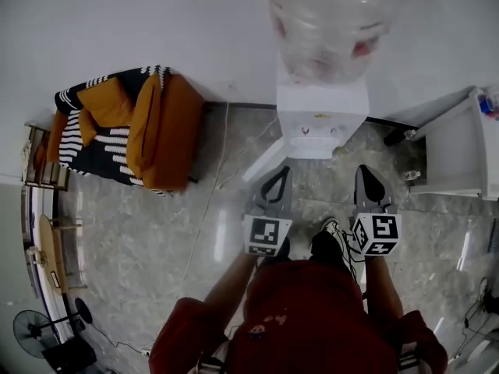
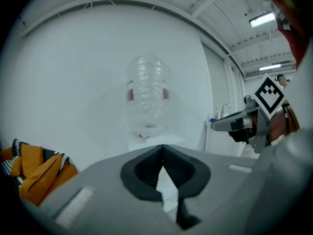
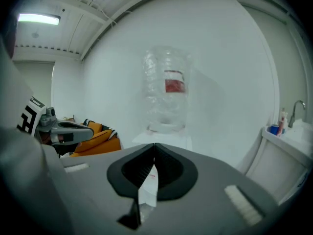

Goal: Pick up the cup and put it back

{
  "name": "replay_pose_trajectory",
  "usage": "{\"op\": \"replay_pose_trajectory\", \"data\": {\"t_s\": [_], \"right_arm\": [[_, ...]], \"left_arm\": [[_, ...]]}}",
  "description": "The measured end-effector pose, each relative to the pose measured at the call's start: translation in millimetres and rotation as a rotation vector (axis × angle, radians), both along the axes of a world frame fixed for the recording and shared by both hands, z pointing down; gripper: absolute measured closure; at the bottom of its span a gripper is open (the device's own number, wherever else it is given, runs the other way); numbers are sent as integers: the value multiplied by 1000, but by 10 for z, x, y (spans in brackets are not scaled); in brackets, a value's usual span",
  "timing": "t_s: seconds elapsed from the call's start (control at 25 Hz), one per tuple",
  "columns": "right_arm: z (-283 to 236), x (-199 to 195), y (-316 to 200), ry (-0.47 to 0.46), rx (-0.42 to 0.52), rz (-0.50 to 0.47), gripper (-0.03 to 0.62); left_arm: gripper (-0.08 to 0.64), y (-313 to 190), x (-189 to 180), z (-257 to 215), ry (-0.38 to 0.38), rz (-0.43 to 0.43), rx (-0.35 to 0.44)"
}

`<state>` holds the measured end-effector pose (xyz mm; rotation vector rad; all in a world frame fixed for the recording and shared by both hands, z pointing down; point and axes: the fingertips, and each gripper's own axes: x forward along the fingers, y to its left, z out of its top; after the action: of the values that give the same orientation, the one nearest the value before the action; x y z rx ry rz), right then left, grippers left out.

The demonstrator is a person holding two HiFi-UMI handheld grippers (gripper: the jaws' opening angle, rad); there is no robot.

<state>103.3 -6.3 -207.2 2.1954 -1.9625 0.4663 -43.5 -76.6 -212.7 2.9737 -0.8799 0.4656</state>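
The person stood facing a white water dispenser point(image 1: 321, 115) set against the wall, a clear bottle point(image 1: 331, 29) upside down on top of it. Both grippers were held side by side at the front, well apart from each other and pointing at the dispenser without touching it.

The left gripper point(image 1: 281, 171) had its jaws pressed together at the tips, with nothing between them; its own view showed only the dispenser's white through the slit behind the tips. The right gripper point(image 1: 366, 171) was closed the same way and also empty; the pale patch with a red mark in its slit looked like the dispenser behind it.

I could not make out the cup in any view.

Left of the dispenser sat an orange chair point(image 1: 156, 131) with a black-and-white striped throw point(image 1: 74, 135). To the right stood a white cabinet point(image 1: 460, 150), with a tap point(image 3: 297, 109) above it in the right gripper view. A fan point(image 1: 31, 333) stood on the marbled floor point(image 1: 156, 240).
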Motion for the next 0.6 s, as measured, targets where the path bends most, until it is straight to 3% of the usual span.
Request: {"op": "replay_pose_trajectory", "data": {"t_s": [0.24, 0.4, 0.6], "right_arm": [[-705, 108, 75, 0, 121, 52, 591], [-916, 120, 23, 51, 150, 57, 591], [-963, 105, -59, 65, 155, 49, 591]], "left_arm": [[558, -150, -9, -585, 34, -37, 49], [558, -275, -79, -785, 70, -100, 52], [558, -293, -84, -890, 86, -96, 71]]}}
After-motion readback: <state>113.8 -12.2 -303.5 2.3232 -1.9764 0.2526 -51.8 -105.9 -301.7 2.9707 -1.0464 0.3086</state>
